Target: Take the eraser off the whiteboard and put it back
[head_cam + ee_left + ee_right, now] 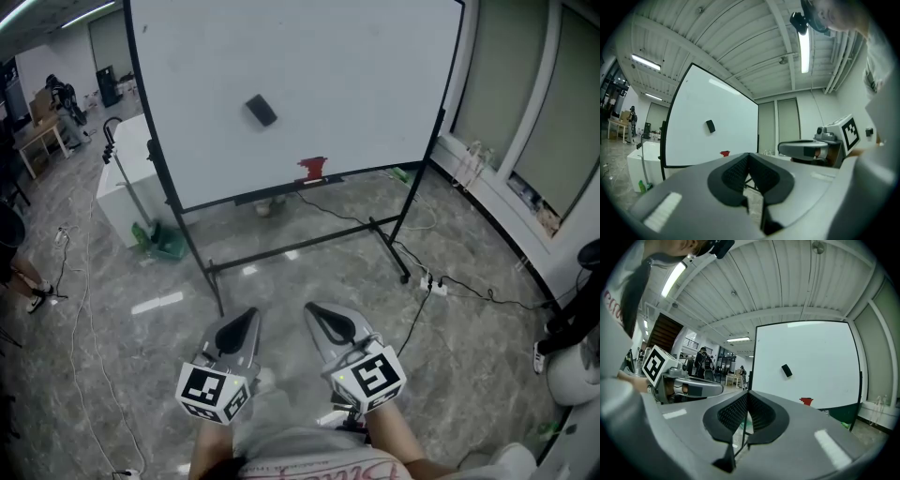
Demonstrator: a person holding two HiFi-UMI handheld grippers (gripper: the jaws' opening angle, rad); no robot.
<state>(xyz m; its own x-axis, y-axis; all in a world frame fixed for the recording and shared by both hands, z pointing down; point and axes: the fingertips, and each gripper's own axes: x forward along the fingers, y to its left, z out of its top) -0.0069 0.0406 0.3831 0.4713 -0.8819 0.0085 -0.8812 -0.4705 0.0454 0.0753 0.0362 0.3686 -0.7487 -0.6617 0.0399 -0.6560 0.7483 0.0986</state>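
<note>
A black eraser sticks to the whiteboard, left of its middle, with the board on a black wheeled stand some way ahead of me. The left gripper view shows the eraser on the board, and so does the right gripper view, where the eraser is small. My left gripper and right gripper are held side by side low in the head view, far short of the board. Both point level at it with jaws shut and nothing between them. The left gripper's tips meet, as do the right gripper's tips.
A small red object sits on the board's bottom ledge. A white cabinet and a green item stand left of the stand. Cables and a power strip lie on the floor at the right. People stand in the far left background.
</note>
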